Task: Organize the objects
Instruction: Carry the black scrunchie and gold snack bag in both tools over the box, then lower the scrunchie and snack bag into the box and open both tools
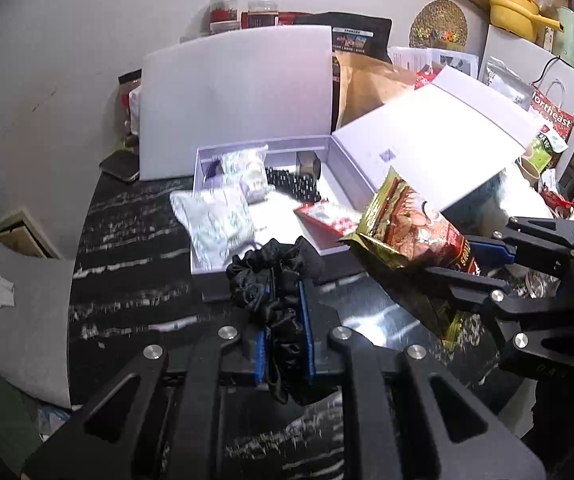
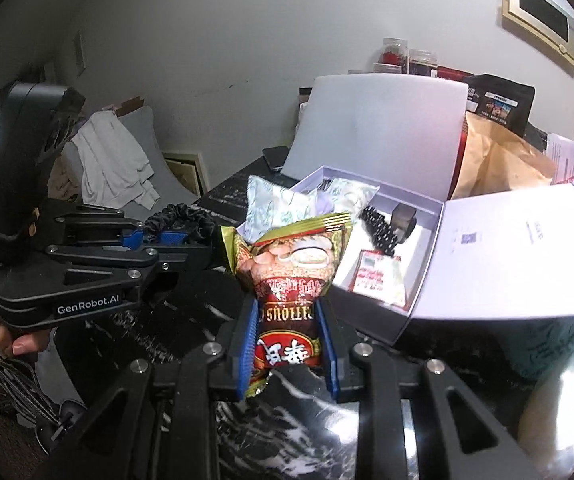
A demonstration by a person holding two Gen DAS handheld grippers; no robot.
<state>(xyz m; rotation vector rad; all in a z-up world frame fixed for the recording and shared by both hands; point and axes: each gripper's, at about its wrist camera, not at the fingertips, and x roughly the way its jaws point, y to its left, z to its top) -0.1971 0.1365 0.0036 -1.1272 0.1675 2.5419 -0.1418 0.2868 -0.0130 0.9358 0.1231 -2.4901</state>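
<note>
We saw a black scrunchie (image 1: 275,280) pinched in the left gripper (image 1: 285,316), and a red-gold snack packet (image 2: 293,292) clamped upright in the right gripper (image 2: 289,344), both held up off the desk, near the open white box (image 1: 351,184) holding silver pouches.

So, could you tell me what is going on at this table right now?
A person is tidying small items with two handheld grippers. The left gripper is shut on a black scrunchie, and the right gripper is shut on a red and gold snack packet. Both are held above the dark marbled table, just in front of an open white box that already holds silvery pouches, a black beaded string and a small red packet.
</note>
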